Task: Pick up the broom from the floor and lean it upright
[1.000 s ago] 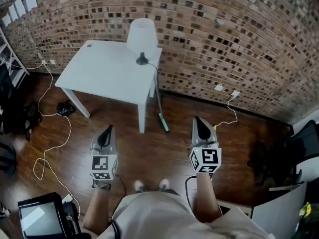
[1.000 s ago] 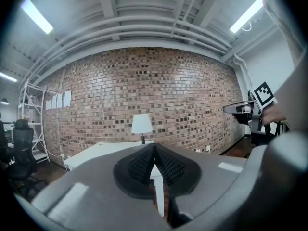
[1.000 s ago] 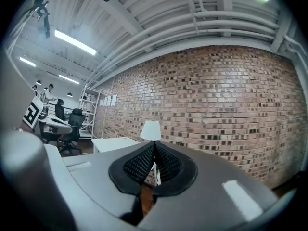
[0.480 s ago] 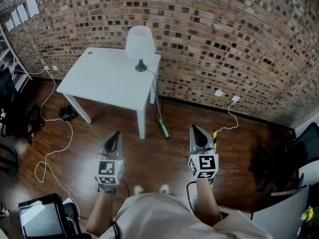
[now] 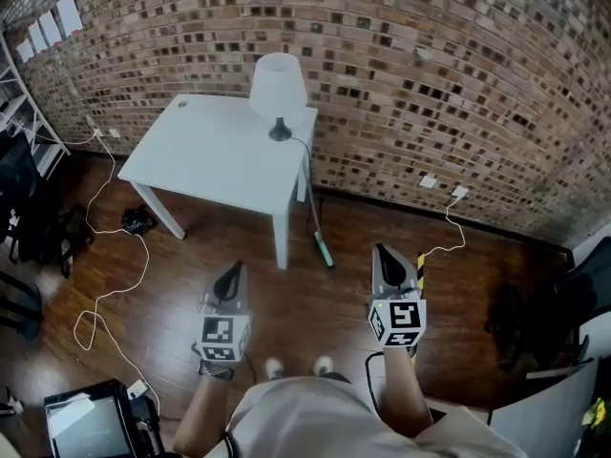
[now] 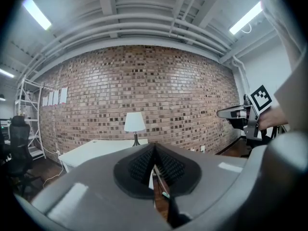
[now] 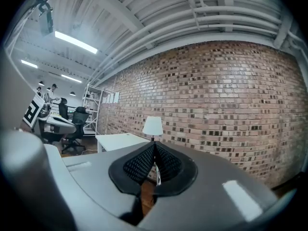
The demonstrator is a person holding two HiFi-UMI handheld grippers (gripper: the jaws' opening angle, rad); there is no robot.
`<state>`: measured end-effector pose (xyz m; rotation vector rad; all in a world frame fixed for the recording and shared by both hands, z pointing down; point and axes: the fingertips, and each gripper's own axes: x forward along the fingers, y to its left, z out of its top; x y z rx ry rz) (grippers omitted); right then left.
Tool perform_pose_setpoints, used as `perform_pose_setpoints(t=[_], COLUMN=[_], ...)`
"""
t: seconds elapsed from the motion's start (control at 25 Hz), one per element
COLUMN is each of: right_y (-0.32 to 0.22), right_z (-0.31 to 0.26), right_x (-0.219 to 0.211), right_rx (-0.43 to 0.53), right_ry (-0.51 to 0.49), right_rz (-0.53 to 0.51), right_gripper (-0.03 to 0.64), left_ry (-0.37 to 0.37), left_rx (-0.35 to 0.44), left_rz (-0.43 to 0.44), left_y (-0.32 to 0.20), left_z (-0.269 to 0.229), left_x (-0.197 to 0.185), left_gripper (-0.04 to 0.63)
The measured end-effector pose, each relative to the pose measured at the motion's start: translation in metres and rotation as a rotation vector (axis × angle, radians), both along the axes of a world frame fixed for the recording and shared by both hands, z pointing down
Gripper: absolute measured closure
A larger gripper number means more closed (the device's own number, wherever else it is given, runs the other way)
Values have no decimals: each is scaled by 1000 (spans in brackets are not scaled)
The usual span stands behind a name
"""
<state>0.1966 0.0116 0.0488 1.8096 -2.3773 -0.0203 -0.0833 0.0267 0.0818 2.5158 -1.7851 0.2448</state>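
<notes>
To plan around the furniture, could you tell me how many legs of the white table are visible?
3: the left leg, the near leg, and the back right leg by the brick wall. A fourth is likely hidden under the tabletop.

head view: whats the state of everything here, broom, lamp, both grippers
broom: leaning upright beside the table, green head down on the floor
lamp: upright on the table's back corner, can't tell if lit
left gripper: fingers shut, nothing between them
right gripper: fingers shut, nothing between them
</notes>
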Motion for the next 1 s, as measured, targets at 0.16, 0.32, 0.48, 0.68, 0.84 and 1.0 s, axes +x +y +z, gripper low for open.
perform_pose_setpoints(t=[0.16,0.32,0.48,0.68,0.84,1.0], right_y=[6,22,40,62,94,146], right_z=[3,20,34,31,13,6], right_x=[-1,-8,-18,-6,-3,15], right_rx=[-12,-30,-49,-45,-2,5], right_ry=[1,-14,-24,-33,-32,-54], right_rz=[34,85,78,61,30,-1], right_gripper=[603,603,603,603,603,603], left_ry=[-46,-110,-100,-93,-91,-78], left_rx=[-14,-41,-53,-48,-39,-17], left_rz=[9,46,46,68,66,22], left_y=[6,14,25,51,88,133], left_z=[4,26,34,30,24,11], left_x=[-9,-16,-19,4,21,48], left_gripper=[595,595,595,595,595,594])
